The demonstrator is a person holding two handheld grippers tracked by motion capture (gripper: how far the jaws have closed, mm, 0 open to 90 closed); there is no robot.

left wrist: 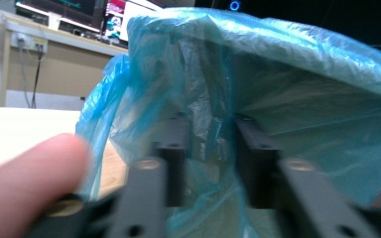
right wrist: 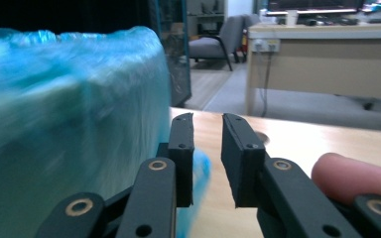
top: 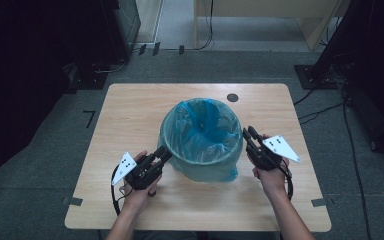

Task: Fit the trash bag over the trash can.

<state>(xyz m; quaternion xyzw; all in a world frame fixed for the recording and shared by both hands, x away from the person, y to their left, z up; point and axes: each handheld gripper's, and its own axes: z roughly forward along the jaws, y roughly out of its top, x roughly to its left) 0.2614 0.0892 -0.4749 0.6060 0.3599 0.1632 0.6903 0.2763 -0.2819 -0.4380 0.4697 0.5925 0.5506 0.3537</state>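
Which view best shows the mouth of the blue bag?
The high view: it looks down into the open bag, showing the whole rim. The left gripper view shows the bag's side close up with film between the jaws; the right gripper view shows a blurred side.

Dim high view with dark corners; both gripper views are brighter but motion-blurred and soft up close.

Both forearms reach in from the near edge. The left hand [top: 139,192] angles its black two-jaw left gripper [top: 163,154] up and rightward, jaws narrowly parted. The right hand [top: 271,176] points its black right gripper [top: 250,135] forward, jaws slightly apart with nothing between.
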